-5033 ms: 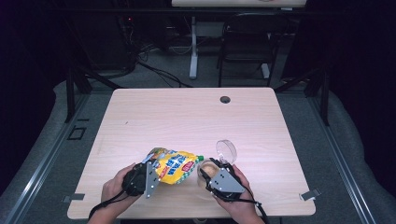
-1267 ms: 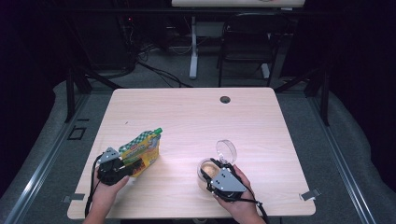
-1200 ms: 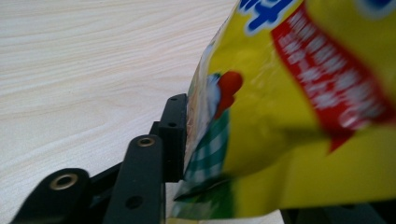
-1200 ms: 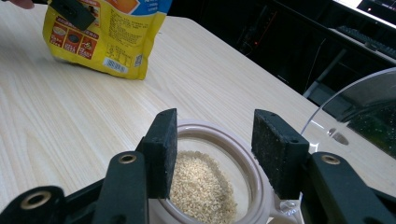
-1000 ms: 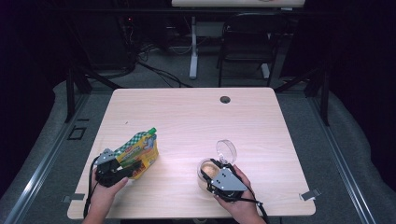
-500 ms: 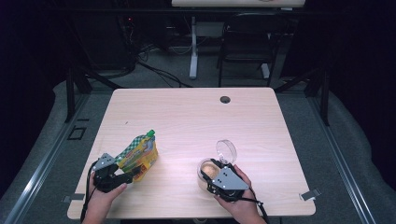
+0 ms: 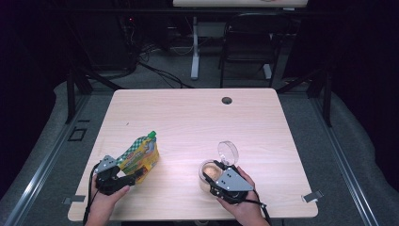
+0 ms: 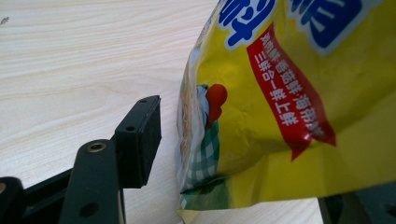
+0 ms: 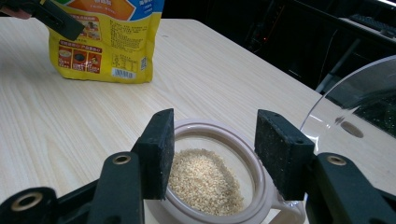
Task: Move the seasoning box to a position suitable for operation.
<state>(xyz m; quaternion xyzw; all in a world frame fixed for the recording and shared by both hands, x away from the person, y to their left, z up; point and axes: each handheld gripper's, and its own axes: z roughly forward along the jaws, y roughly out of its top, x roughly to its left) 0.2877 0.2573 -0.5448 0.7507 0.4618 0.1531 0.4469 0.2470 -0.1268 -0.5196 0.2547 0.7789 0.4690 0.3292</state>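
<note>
Far half of table [image 7: 197,110]: bare, open passage.
Near left: pouch [image 7: 139,156] stands upright.
Near right: jar [image 7: 210,173], lid [image 7: 227,152] raised.

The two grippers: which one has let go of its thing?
The left gripper. Its jaws have just been opening and stand clear of the yellow pouch. The right gripper has its pads against the rim of the grain jar.

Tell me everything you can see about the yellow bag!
The yellow bag is a shiny pouch that looks like foil or plastic, with a green cap on its top corner, blue letters, a red banner and a green checked patch. It stands upright on the wooden table, near the front left. The left gripper has just been opening; its jaws sit either side of the bag, the visible pad not touching it.
</note>
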